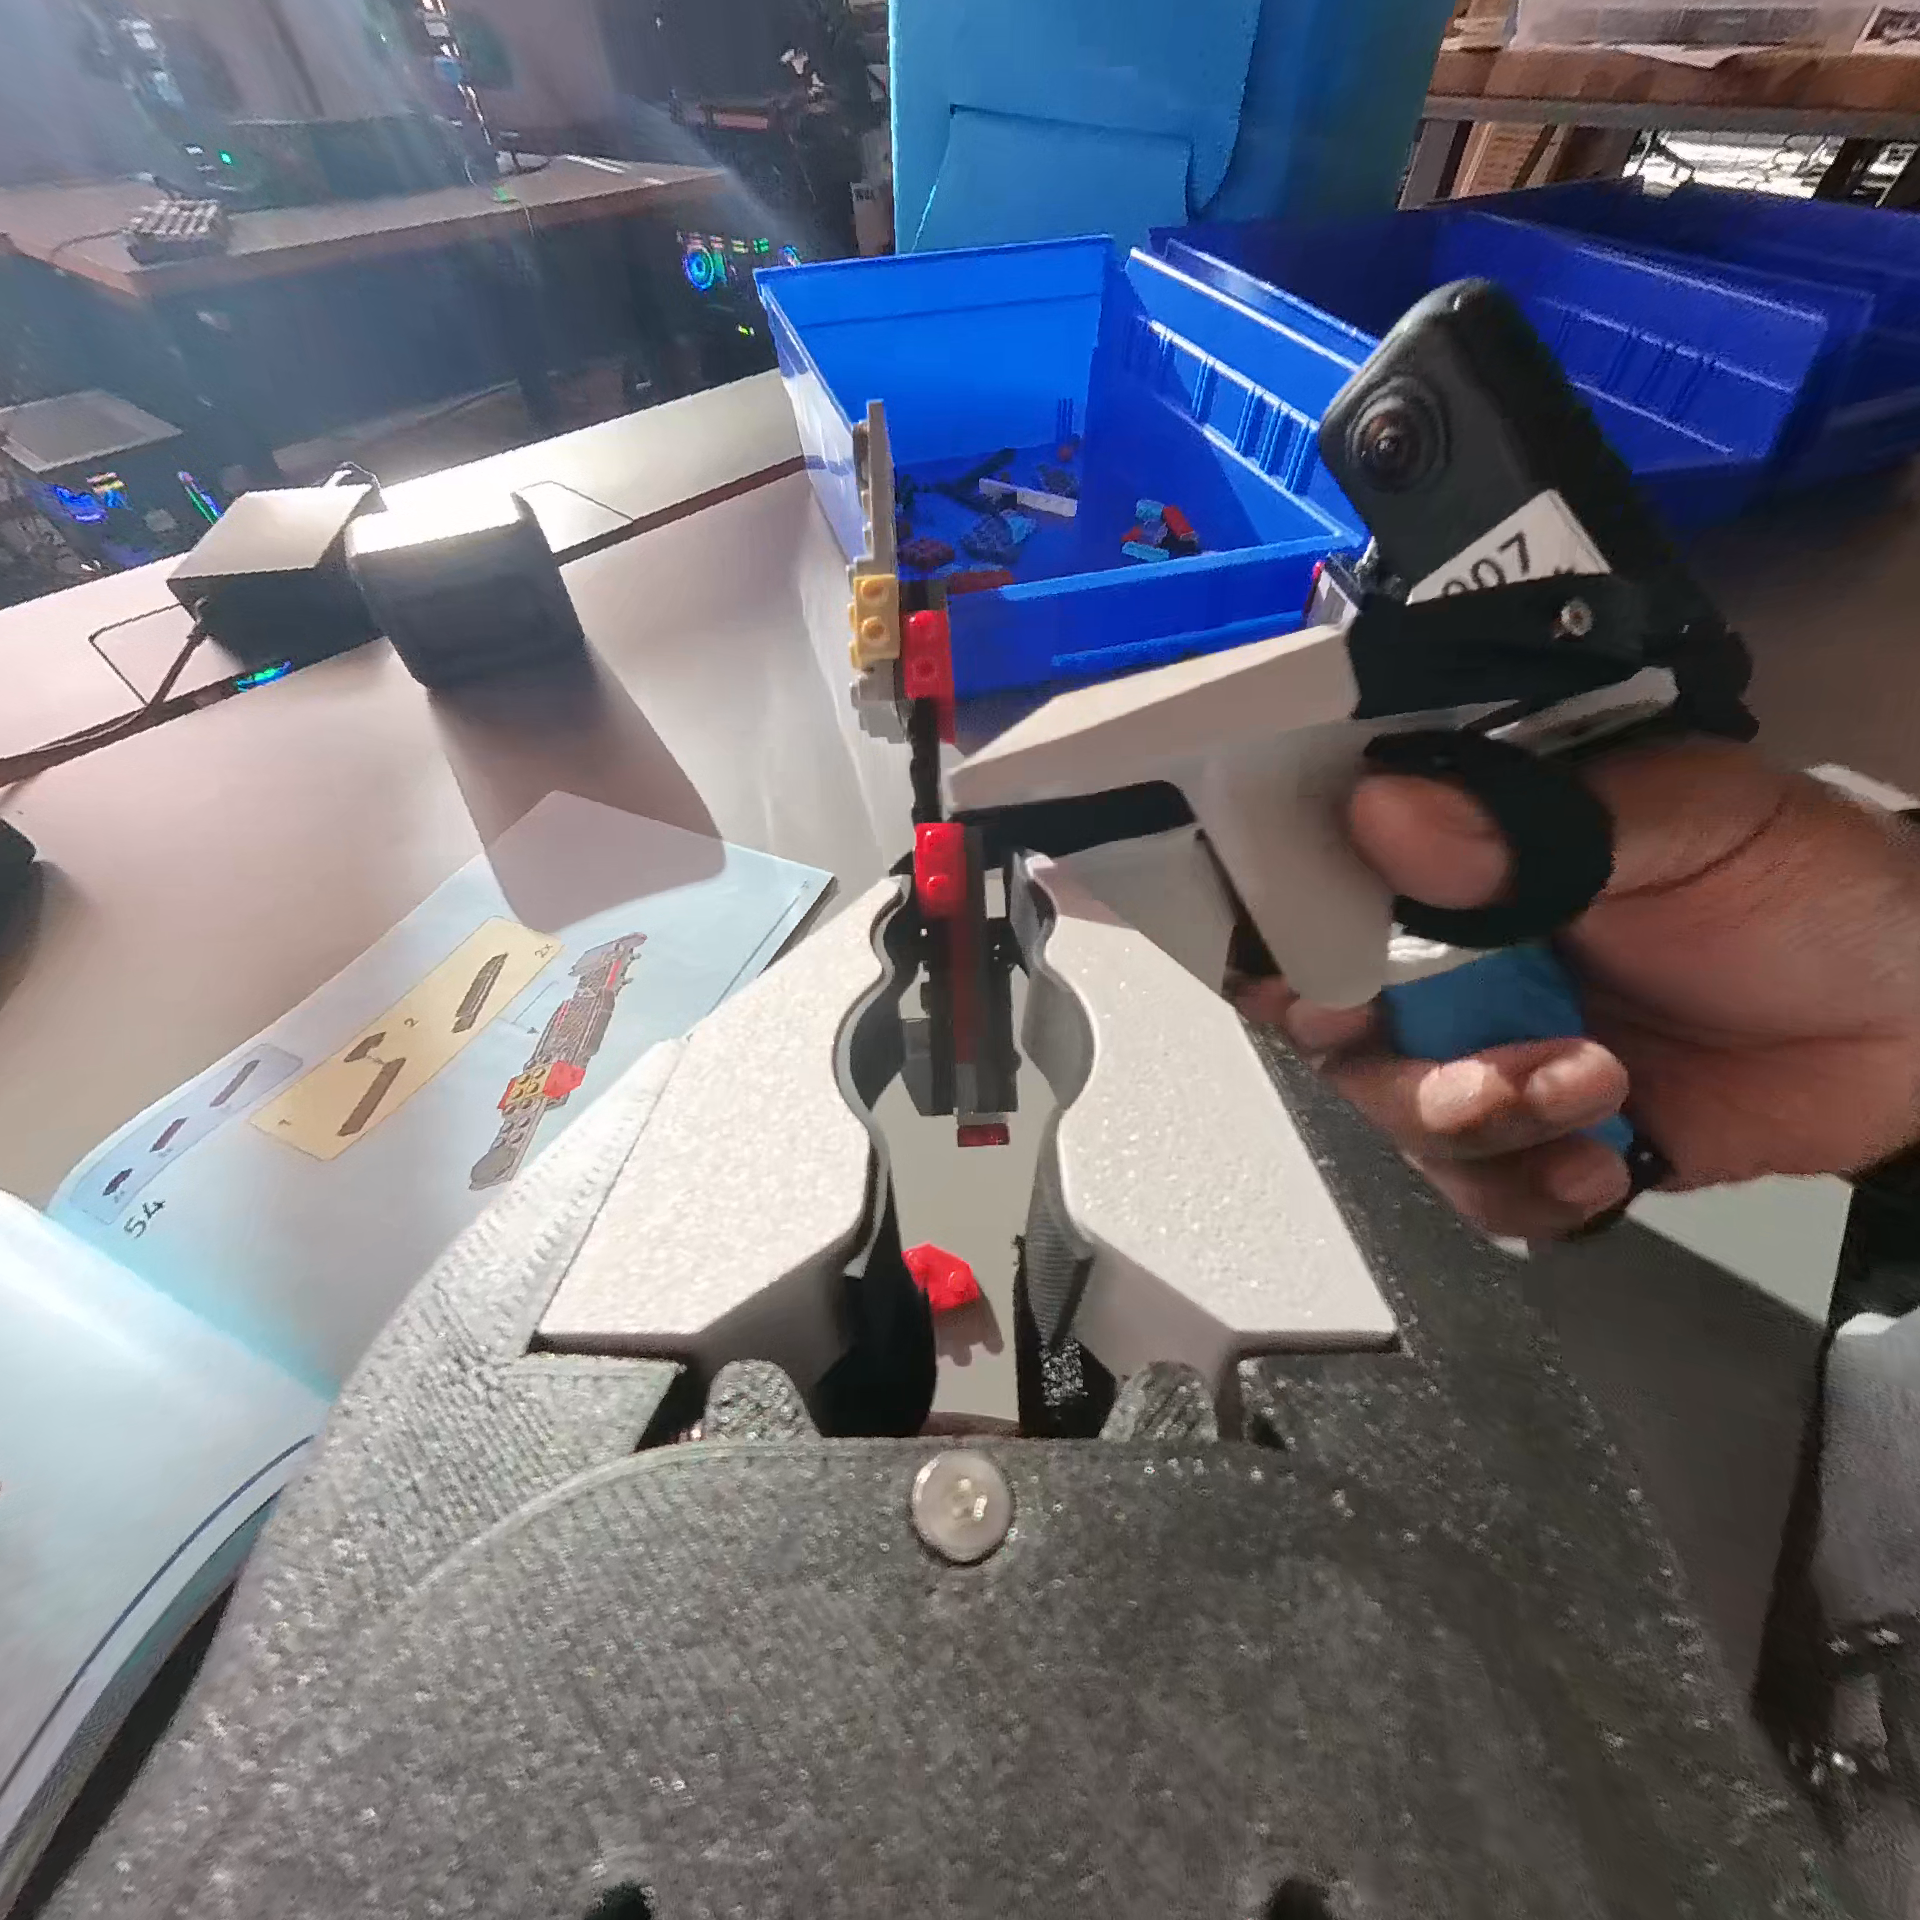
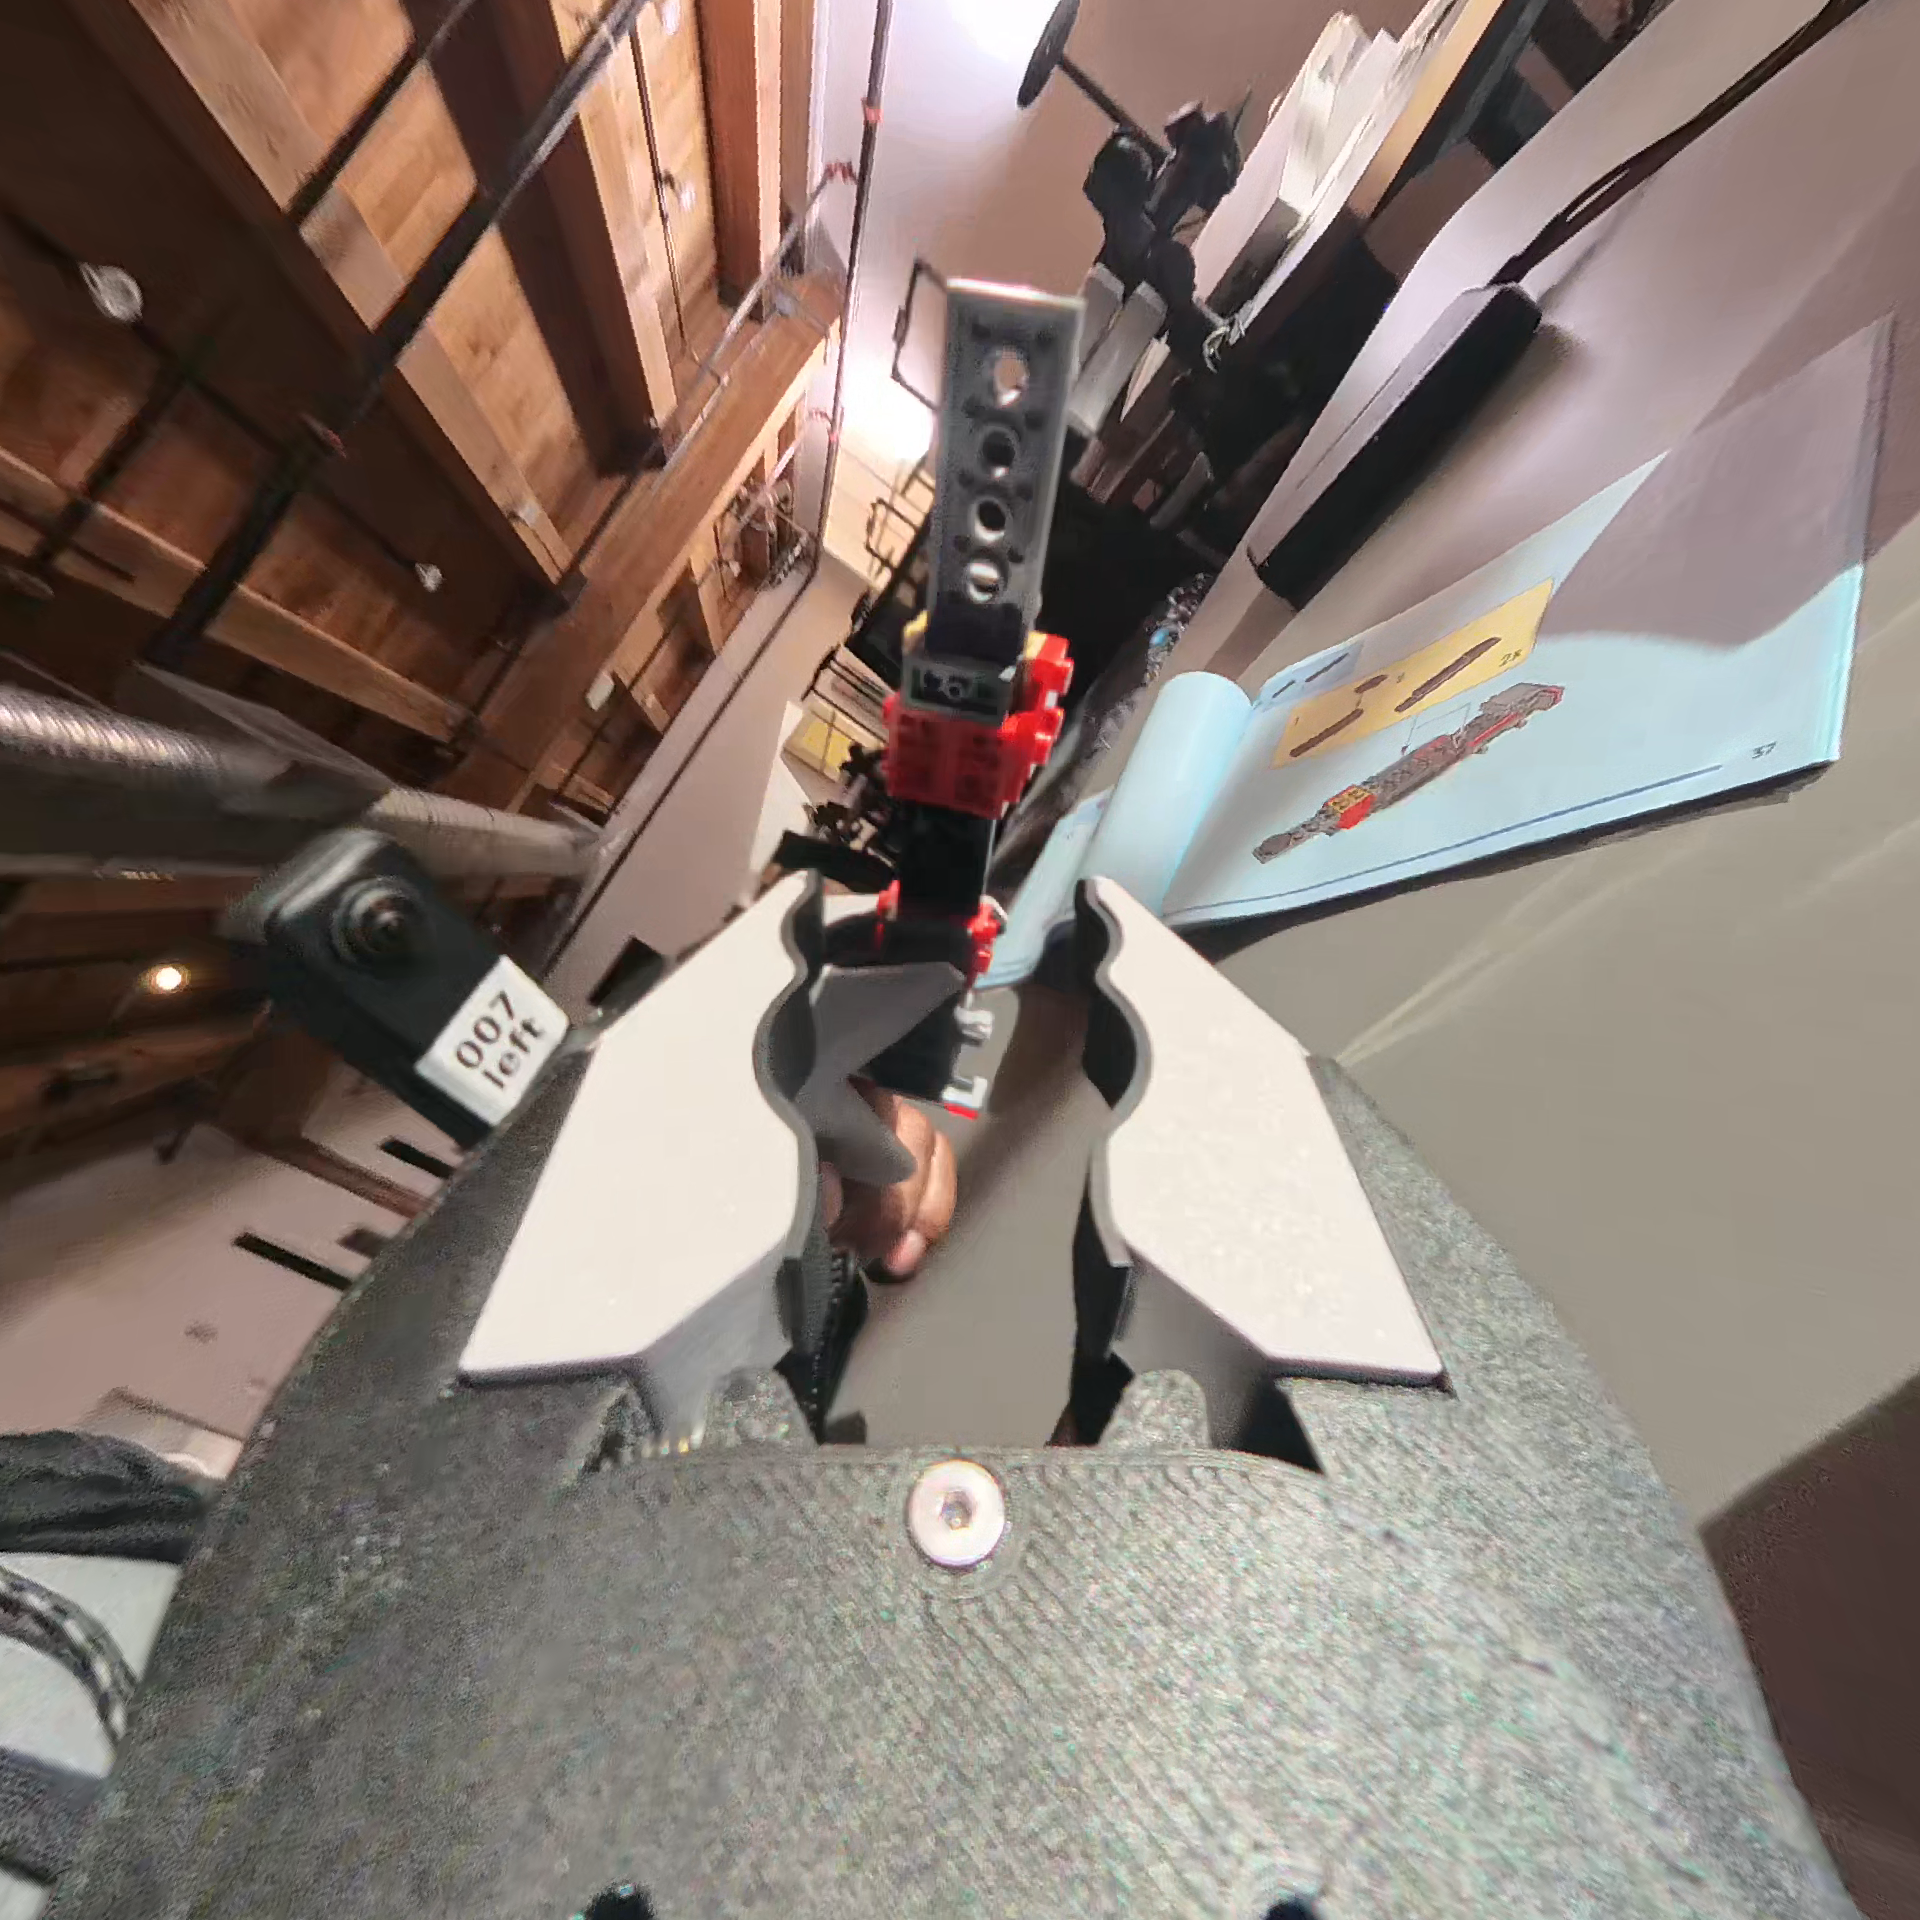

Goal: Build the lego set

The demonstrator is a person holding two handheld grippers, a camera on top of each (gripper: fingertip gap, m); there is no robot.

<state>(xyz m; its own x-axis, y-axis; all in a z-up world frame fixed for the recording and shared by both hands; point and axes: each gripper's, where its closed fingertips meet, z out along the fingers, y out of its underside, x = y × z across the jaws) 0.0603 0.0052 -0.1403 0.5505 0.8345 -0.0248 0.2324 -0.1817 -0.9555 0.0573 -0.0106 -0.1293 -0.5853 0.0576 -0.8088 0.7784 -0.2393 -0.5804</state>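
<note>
Left gripper [image 1: 961,914]: its grey fingers squeeze the long red, black and grey lego model [image 1: 935,831], which stands upright toward 12 o'clock.
Right gripper [image 2: 940,914]: fingers spread apart, one on each side of the model (touching? cannot tell).
Small red lego piece [image 1: 940,1276]: on the grey table [image 1: 675,748], below the model.
Blue plastic bin [image 1: 1039,436]: at 12 o'clock, loose bricks inside.
Open light-blue instruction booklet [image 1: 364,1060]: at 9 o'clock.

— Where am I working today?
— Looks to me like a workshop or lab: blue bins [image 1: 1714,343] on the table [image 1: 644,748], wooden shelving [image 2: 343,343] behind, desks [image 1: 343,223] with lit computers [image 1: 727,265], and an open booklet [image 1: 395,1049].
</note>
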